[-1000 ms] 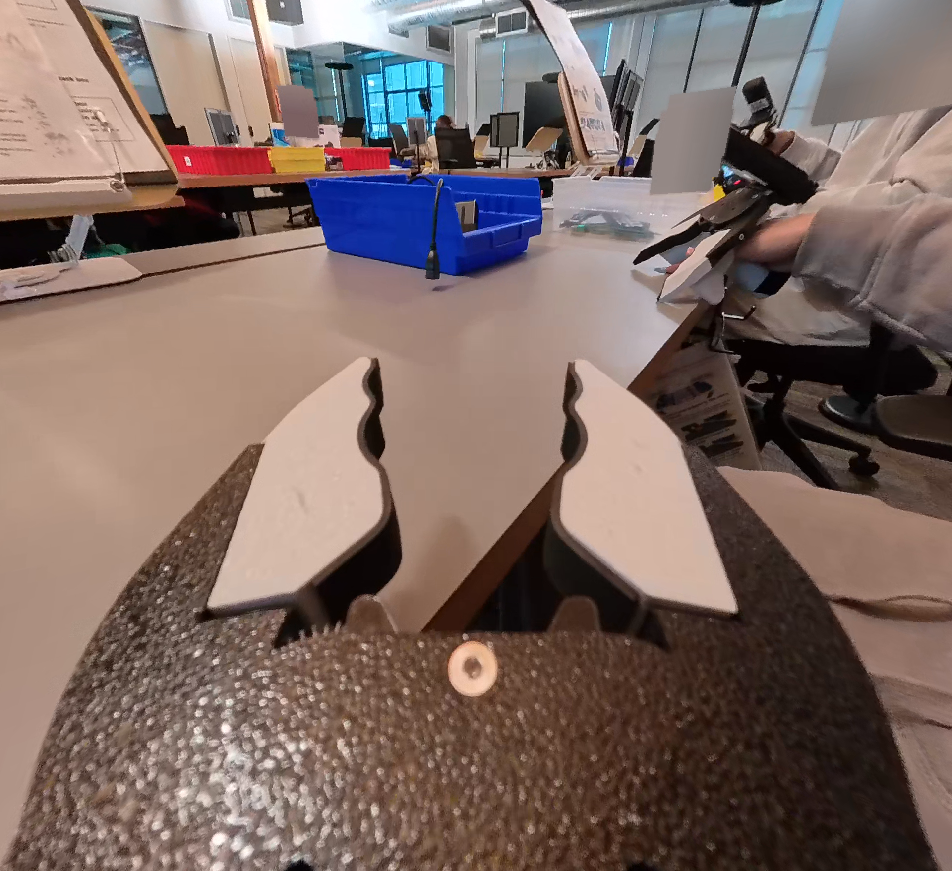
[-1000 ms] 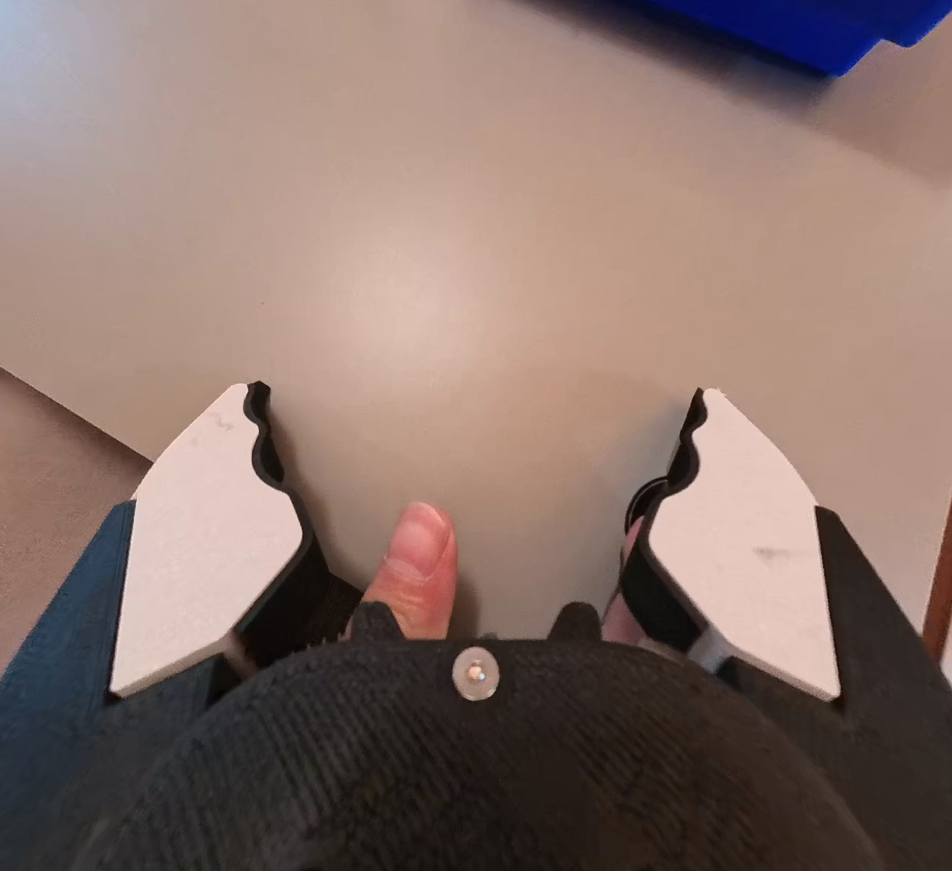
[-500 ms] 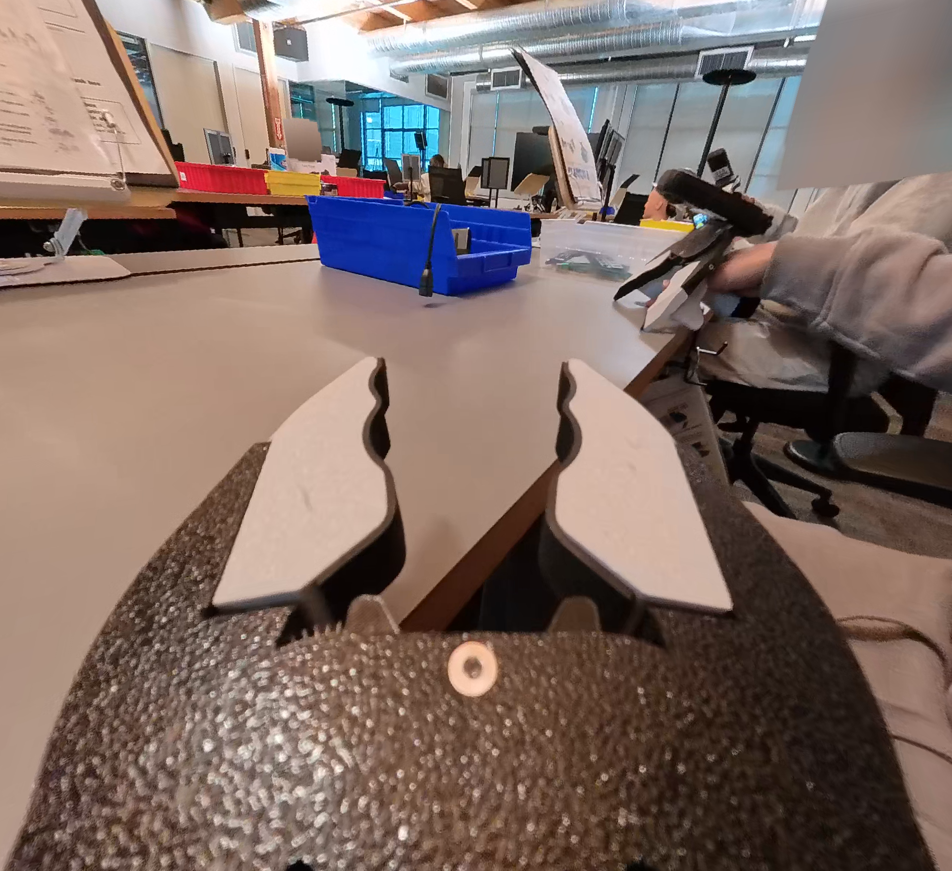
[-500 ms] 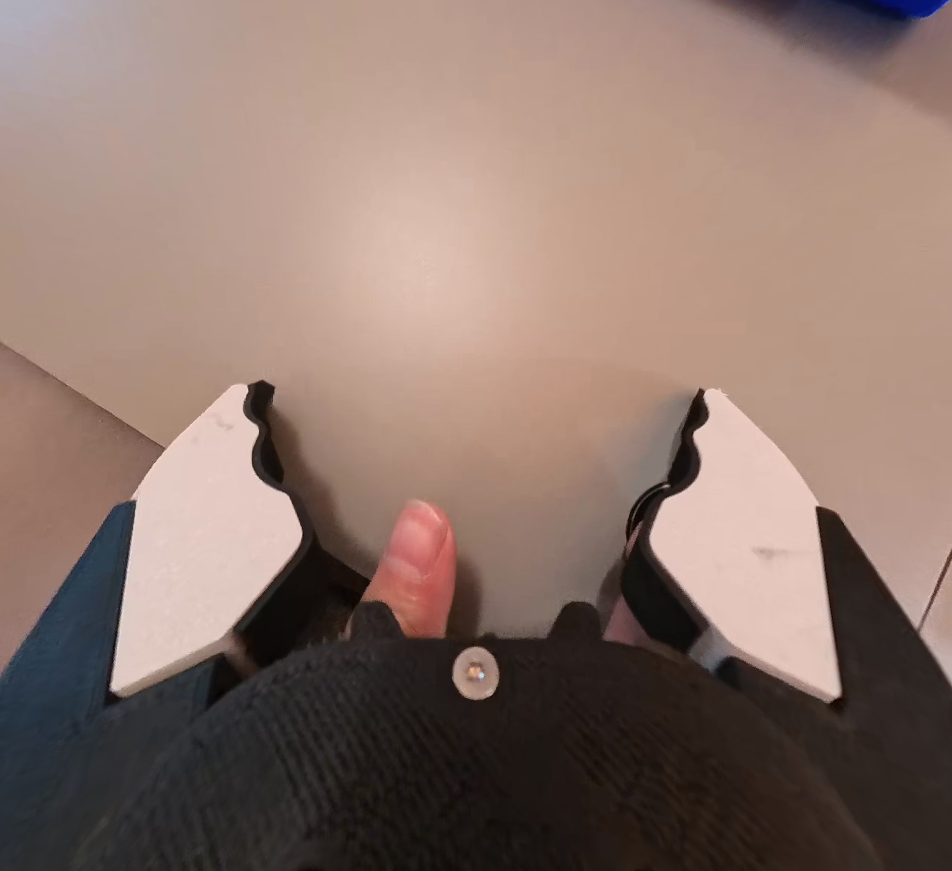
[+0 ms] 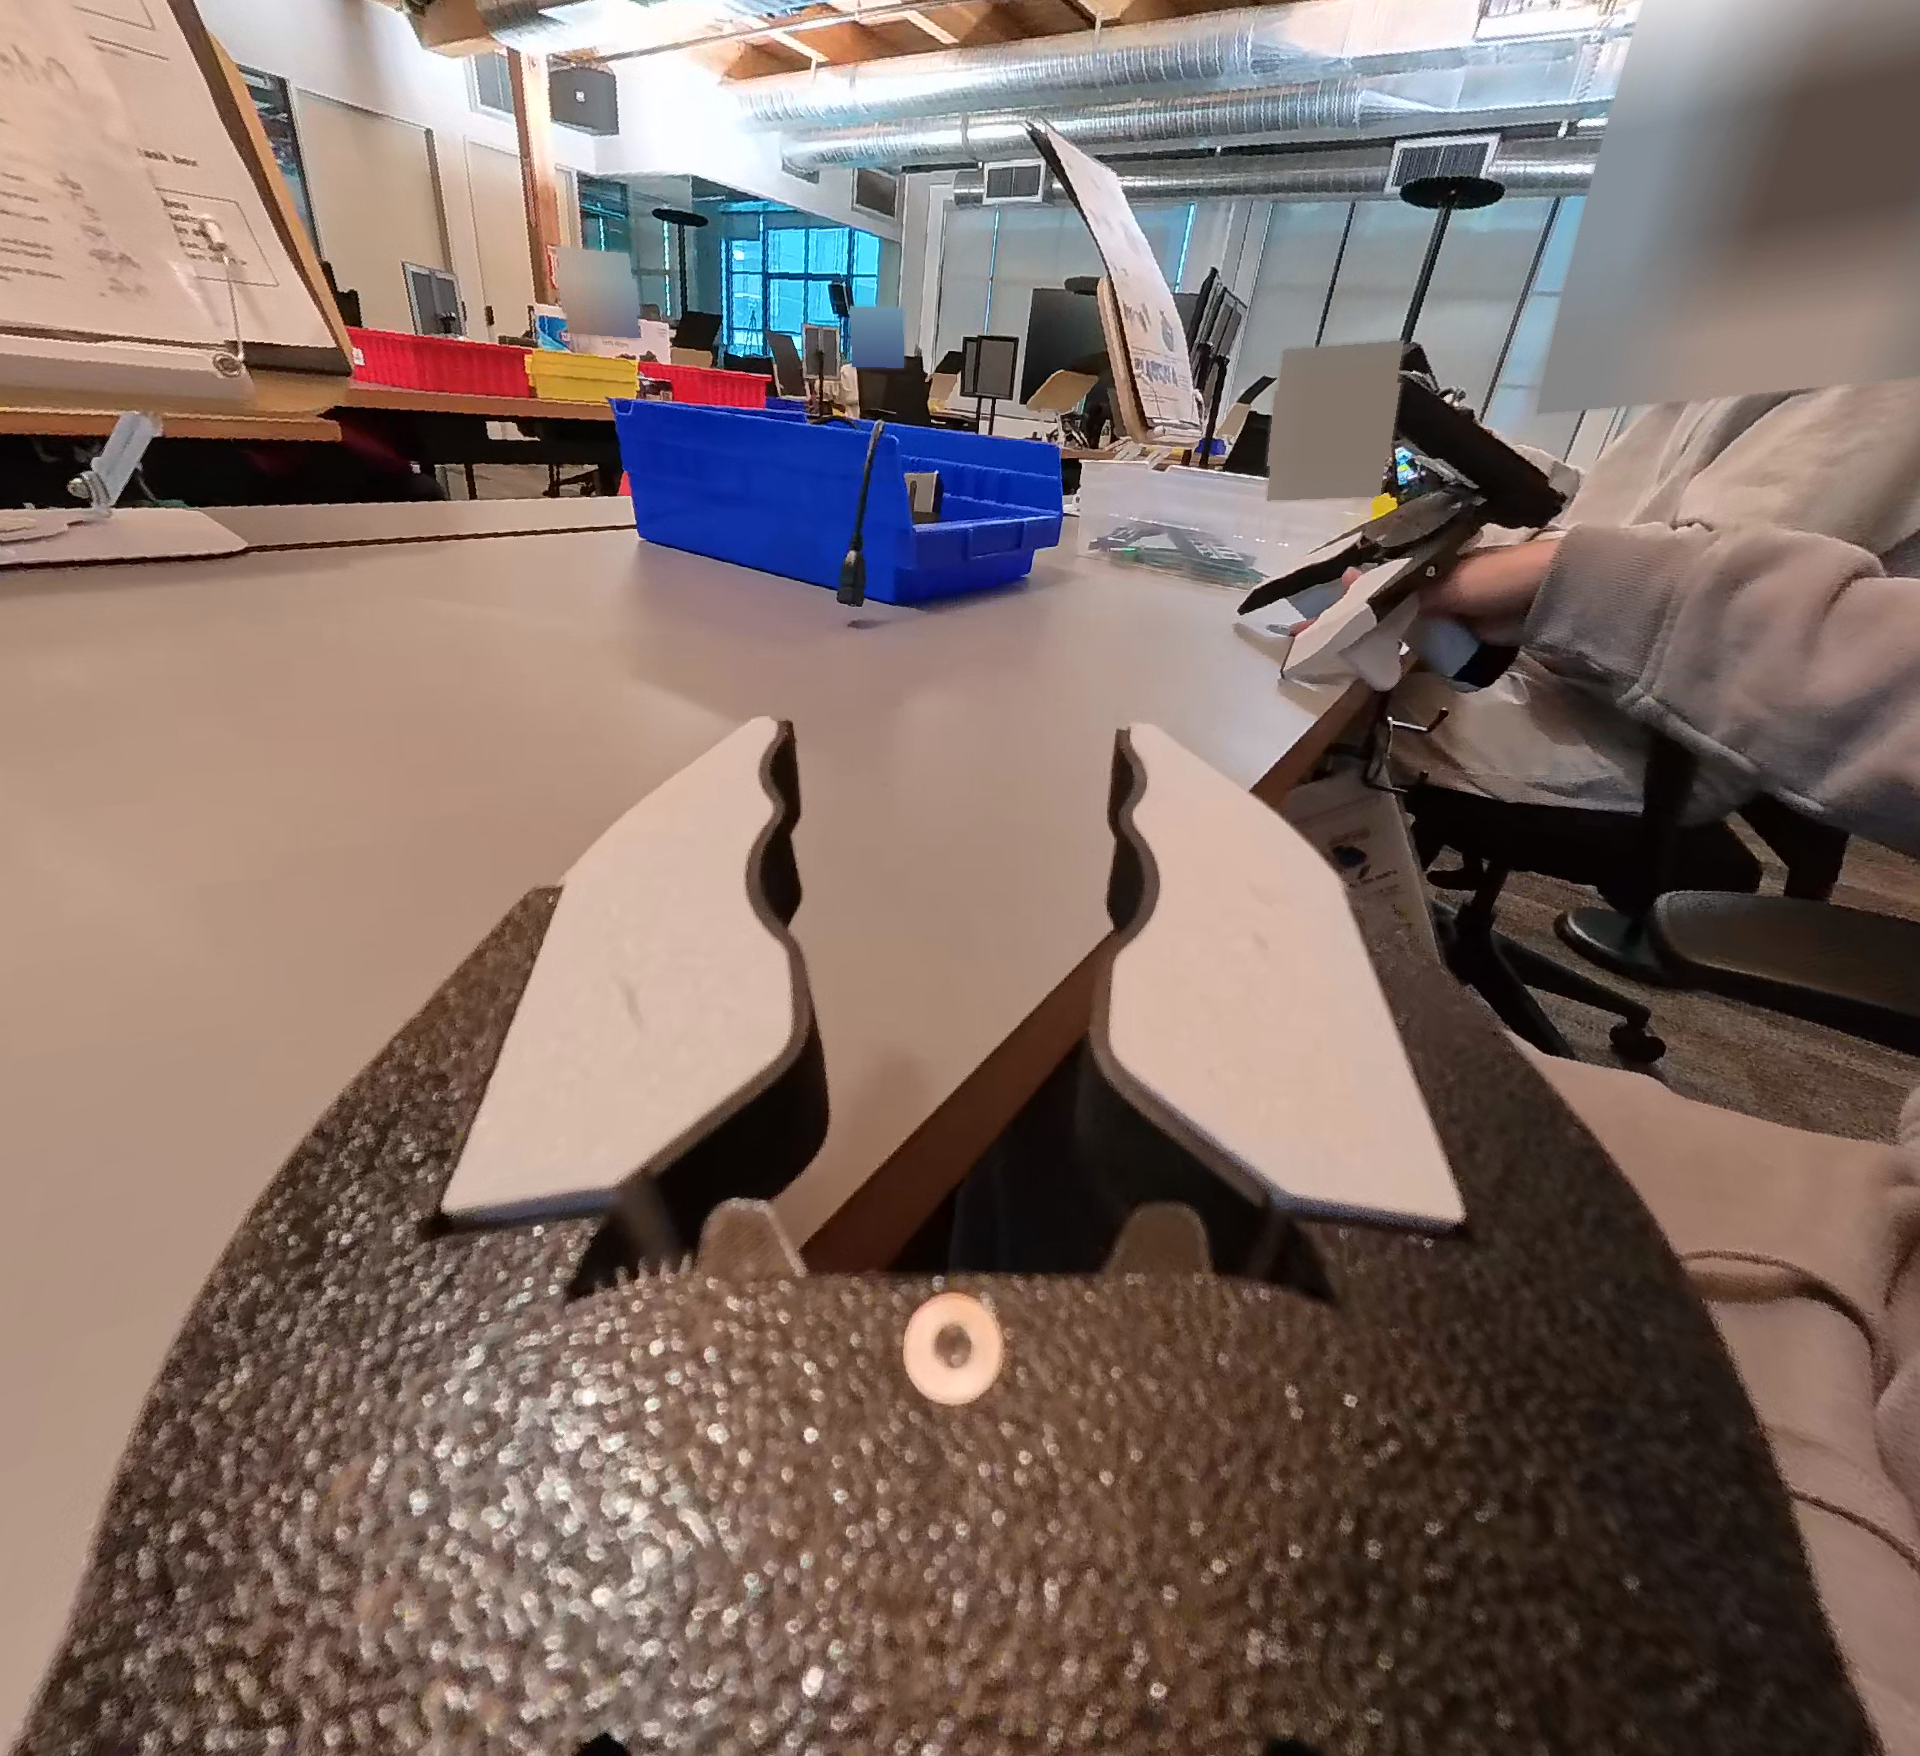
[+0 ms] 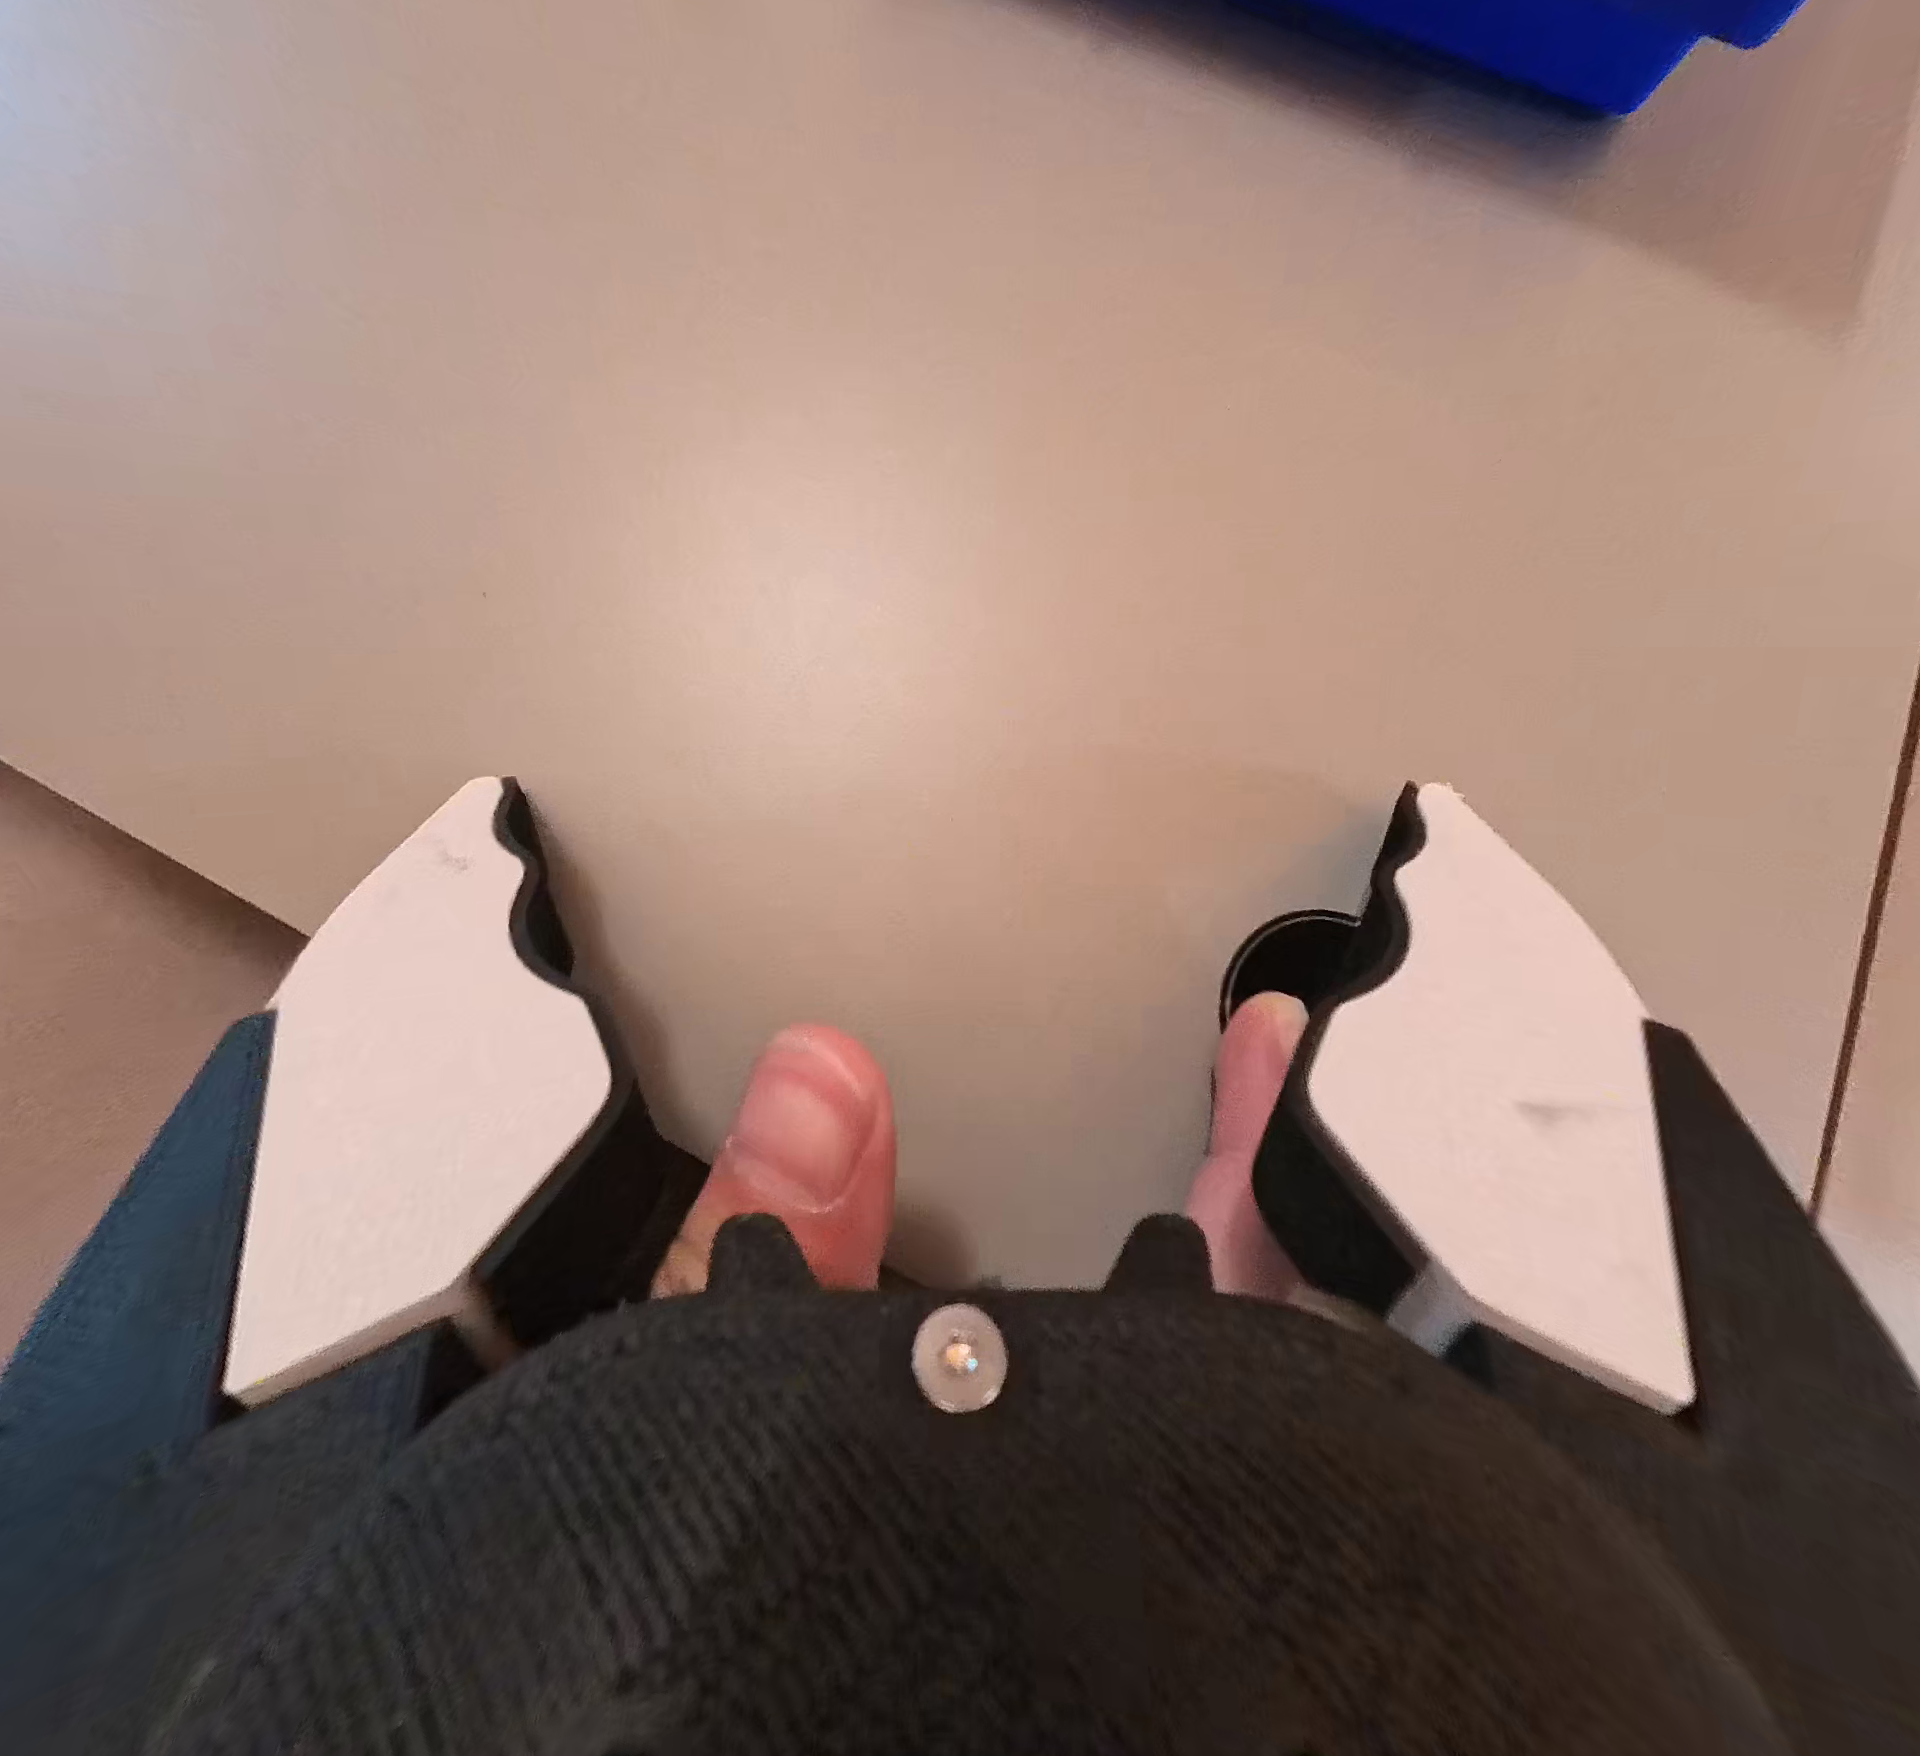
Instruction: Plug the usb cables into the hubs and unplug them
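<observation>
Both claws empty, cable well ahead

The left claw (image 5: pixel 951 771) gapes partly open over the table (image 5: pixel 312 771); a black usb cable (image 5: pixel 860 522) hangs over the blue bin (image 5: pixel 790 491) wall, far beyond its tips. The right claw (image 6: pixel 961 802) is spread wide, the bin past it.

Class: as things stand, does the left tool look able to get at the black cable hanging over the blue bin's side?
Probably yes: the left tool is open, with bare table up to the black cable on the blue bin.
</observation>
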The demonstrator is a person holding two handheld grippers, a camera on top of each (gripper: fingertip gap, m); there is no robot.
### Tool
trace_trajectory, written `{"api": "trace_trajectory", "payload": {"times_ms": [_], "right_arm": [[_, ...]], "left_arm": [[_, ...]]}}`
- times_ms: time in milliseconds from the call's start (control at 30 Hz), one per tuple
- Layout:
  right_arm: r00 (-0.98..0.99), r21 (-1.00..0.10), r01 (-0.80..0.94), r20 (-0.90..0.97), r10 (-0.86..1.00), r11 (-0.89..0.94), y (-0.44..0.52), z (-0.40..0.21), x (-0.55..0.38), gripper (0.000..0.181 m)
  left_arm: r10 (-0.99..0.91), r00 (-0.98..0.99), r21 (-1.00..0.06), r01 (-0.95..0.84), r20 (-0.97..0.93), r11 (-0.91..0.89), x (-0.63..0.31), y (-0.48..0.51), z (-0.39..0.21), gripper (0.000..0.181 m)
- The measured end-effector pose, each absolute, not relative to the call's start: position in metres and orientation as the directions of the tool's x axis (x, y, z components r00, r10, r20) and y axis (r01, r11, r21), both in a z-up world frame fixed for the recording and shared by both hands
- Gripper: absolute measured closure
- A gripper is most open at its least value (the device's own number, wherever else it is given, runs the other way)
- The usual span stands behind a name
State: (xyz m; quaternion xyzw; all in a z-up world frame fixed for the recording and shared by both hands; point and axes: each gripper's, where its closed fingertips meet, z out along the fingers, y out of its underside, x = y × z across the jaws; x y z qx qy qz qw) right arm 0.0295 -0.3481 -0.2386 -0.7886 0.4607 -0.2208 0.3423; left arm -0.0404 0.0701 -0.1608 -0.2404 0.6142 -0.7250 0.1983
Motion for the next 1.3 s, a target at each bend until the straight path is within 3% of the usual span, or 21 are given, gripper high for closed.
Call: {"api": "trace_trajectory", "payload": {"times_ms": [1300], "right_arm": [[0.474, -0.8, -0.499, 0.071, -0.877, -0.334, -0.349, -0.195, 0.033, 0.035]], "left_arm": [[-0.584, -0.812, -0.971, 0.141, -0.003, -0.192, -0.052, 0.068, -0.122, 0.117]]}}
